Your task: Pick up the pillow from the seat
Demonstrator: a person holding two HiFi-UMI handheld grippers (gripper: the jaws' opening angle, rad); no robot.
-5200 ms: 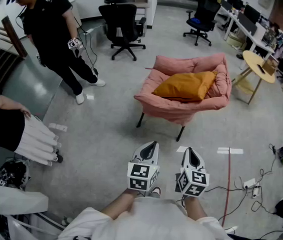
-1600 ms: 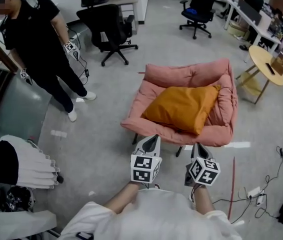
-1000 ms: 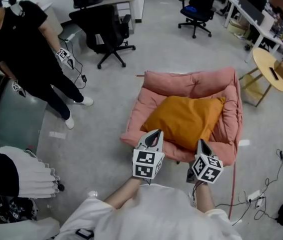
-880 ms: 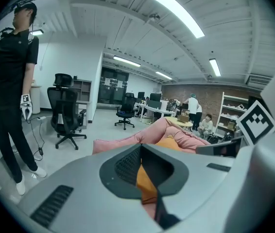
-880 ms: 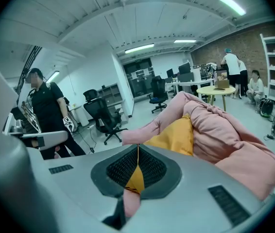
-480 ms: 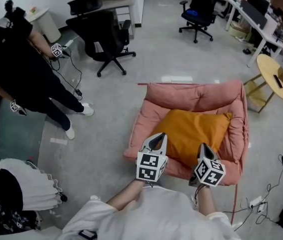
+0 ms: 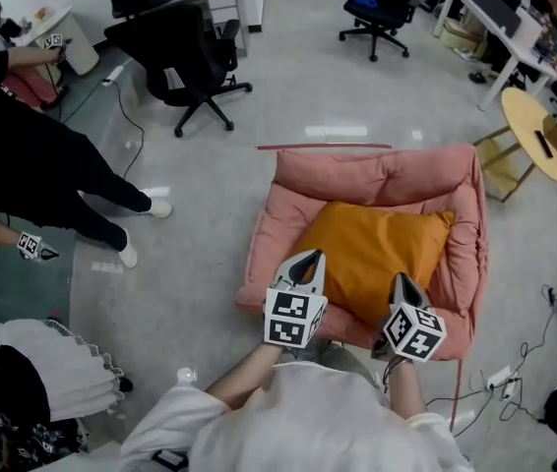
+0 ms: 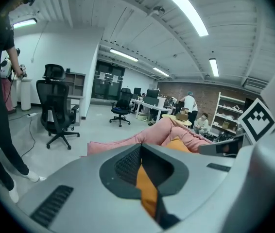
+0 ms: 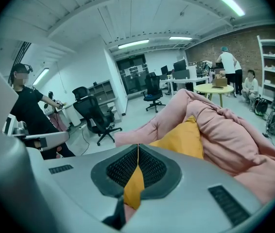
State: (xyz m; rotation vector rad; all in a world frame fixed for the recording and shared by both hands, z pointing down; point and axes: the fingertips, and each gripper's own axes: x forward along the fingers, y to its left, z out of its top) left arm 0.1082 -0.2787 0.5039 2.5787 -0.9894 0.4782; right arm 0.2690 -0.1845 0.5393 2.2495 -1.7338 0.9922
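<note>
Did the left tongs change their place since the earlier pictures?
Yes. The left tongs went forward, toward the pink chair: earlier they hung well short of it, now they are over its front part, beside the orange pillow.

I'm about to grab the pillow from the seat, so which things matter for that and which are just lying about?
For the job: pillow, seat, left gripper, right gripper.
Lying about: black office chair, round table.

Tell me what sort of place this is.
Probably an open-plan office or lab workspace: a black swivel chair stands on open floor, desks carrying monitors line one side, and shelves stand by a brick wall.
</note>
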